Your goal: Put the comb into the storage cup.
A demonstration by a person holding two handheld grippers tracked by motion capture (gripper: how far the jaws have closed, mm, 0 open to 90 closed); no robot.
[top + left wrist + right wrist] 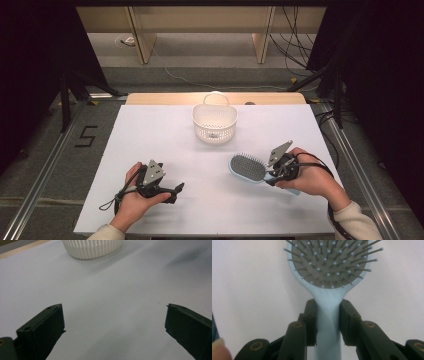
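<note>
1. The left gripper (172, 192) rests low on the worktop (150, 135) near its near edge, left of the middle, held in the person's left hand (132, 197). In the left gripper view its jaws stand wide apart with bare white worktop between them.
2. The right gripper (328, 315), in the right hand (312, 177), sits near the worktop's near right corner; its jaws clamp the pale blue handle of the hairbrush (329, 267) from both sides.
3. The hairbrush (248, 168) lies just right of the worktop's middle, bristles up, head pointing away from the right gripper (272, 178).
4. A white slatted basket (215, 122) stands upright towards the far edge, near its middle, well apart from the brush.
</note>
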